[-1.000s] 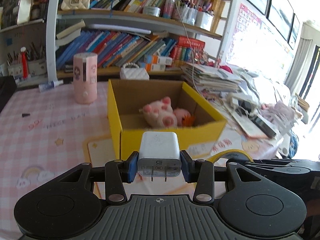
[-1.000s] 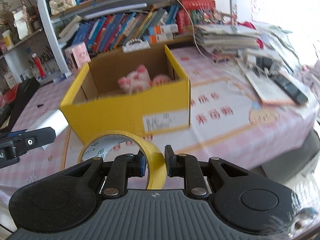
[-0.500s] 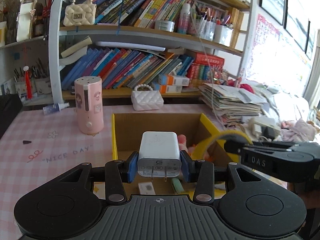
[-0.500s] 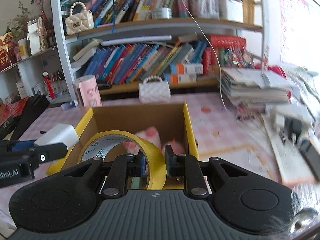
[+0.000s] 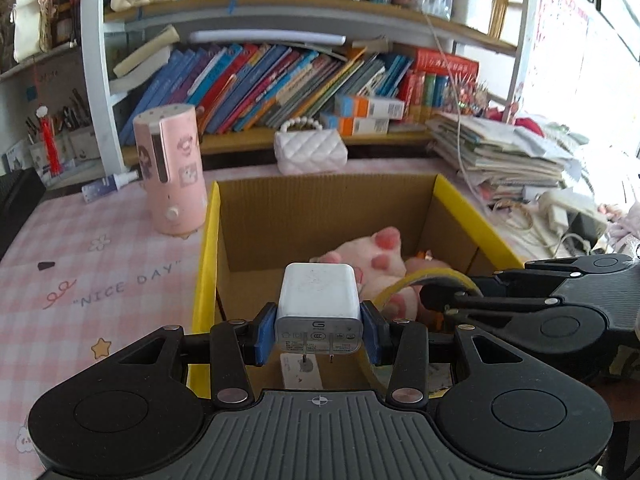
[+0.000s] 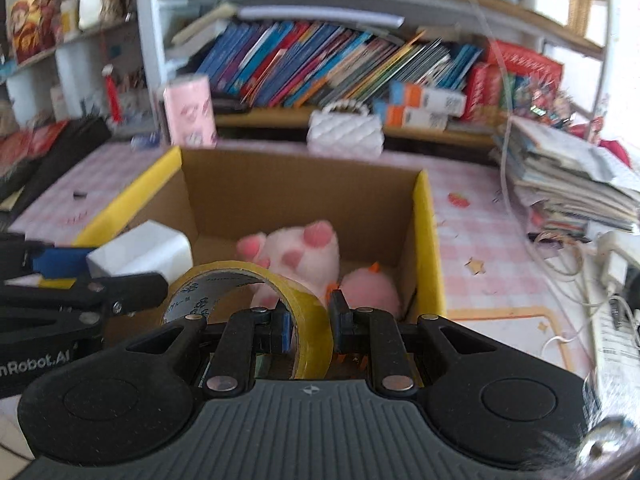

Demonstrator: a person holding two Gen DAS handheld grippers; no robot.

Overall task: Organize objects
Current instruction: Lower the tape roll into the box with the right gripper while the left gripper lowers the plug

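The left gripper (image 5: pixel 319 332) clamps a white charger (image 5: pixel 318 294), smooth hard plastic with metal prongs pointing back, and holds it over the near edge of the yellow cardboard box (image 5: pixel 206 248), probably to drop it inside. Just beside it, also above the box, the right gripper (image 6: pixel 308 330) pinches the wall of a glossy yellow tape roll (image 6: pixel 256 300). Deeper in the box lies a soft pink plush toy (image 6: pixel 304 256).

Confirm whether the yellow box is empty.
No: a pink plush toy already lies inside the yellow box, seen from the left wrist.
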